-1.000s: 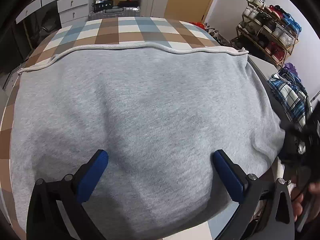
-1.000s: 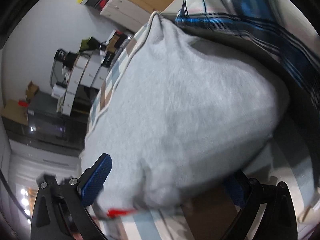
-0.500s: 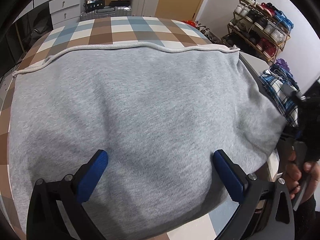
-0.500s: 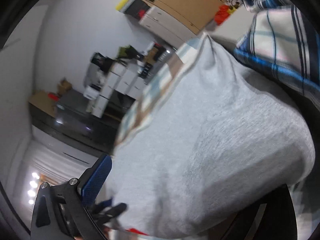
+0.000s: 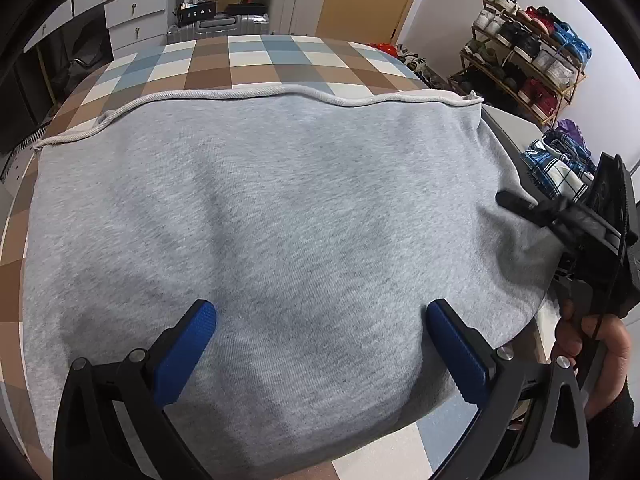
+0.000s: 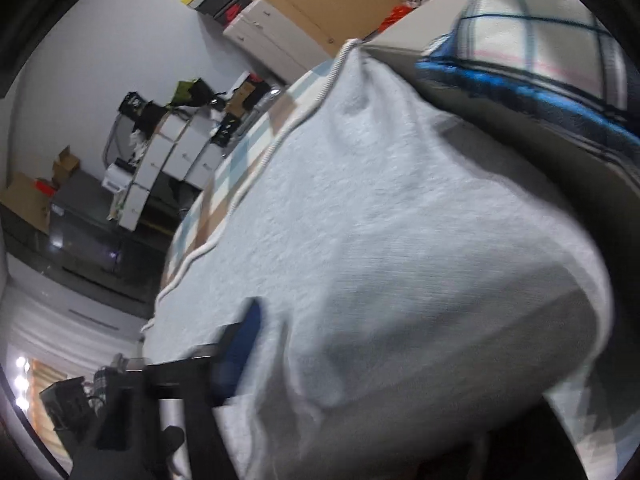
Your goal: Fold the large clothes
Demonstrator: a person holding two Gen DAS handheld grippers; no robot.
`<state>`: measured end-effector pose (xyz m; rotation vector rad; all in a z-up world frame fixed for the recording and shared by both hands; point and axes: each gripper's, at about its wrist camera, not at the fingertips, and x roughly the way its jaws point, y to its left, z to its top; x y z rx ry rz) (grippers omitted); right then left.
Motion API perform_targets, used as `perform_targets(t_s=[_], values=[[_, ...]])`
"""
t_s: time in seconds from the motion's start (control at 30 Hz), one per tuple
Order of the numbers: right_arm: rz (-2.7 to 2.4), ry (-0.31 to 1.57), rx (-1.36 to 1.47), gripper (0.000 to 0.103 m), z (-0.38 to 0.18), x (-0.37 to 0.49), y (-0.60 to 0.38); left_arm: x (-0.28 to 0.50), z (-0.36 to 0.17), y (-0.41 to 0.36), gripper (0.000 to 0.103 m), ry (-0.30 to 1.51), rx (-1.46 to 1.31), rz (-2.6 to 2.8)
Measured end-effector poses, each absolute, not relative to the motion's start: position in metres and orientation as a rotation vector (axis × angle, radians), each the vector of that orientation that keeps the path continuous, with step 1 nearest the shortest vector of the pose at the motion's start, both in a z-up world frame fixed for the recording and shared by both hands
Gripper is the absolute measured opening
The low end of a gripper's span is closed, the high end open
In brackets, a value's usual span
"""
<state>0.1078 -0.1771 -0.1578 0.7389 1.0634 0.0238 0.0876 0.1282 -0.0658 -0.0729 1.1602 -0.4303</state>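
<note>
The left gripper (image 5: 320,322) holds its jaws wide apart above the grey garment (image 5: 280,220), gripping nothing. At the right edge of the left wrist view, the right gripper (image 5: 532,210) is closing its jaws with a fold of the garment's side edge between them. The garment lies spread flat over a checked desk (image 5: 260,52), filling the middle of the frame. A shoe rack (image 5: 528,68) stands at upper right.
</note>
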Motion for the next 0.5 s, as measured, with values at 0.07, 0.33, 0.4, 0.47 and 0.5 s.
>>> perform_targets(t_s=[0.07,0.33,0.4,0.47,0.5], values=[[0.022,1.056,0.773,0.02,-0.16,0.106,-0.187,0.088,-0.066,0.128,0.102,1.163,-0.073,-0.431],[0.127,0.916,0.401,0.014,-0.106,0.097,-0.138,0.088,-0.065,0.129,0.102,1.164,-0.069,-0.433],[0.19,0.866,0.288,0.013,-0.089,0.091,-0.114,0.088,-0.065,0.13,0.102,1.165,-0.069,-0.436],[0.226,0.839,0.201,0.012,-0.083,0.085,-0.098,0.087,-0.065,0.131,0.102,1.166,-0.069,-0.439],[0.214,0.854,0.189,0.013,-0.086,0.086,-0.096,0.087,-0.066,0.131,0.102,1.166,-0.069,-0.441]])
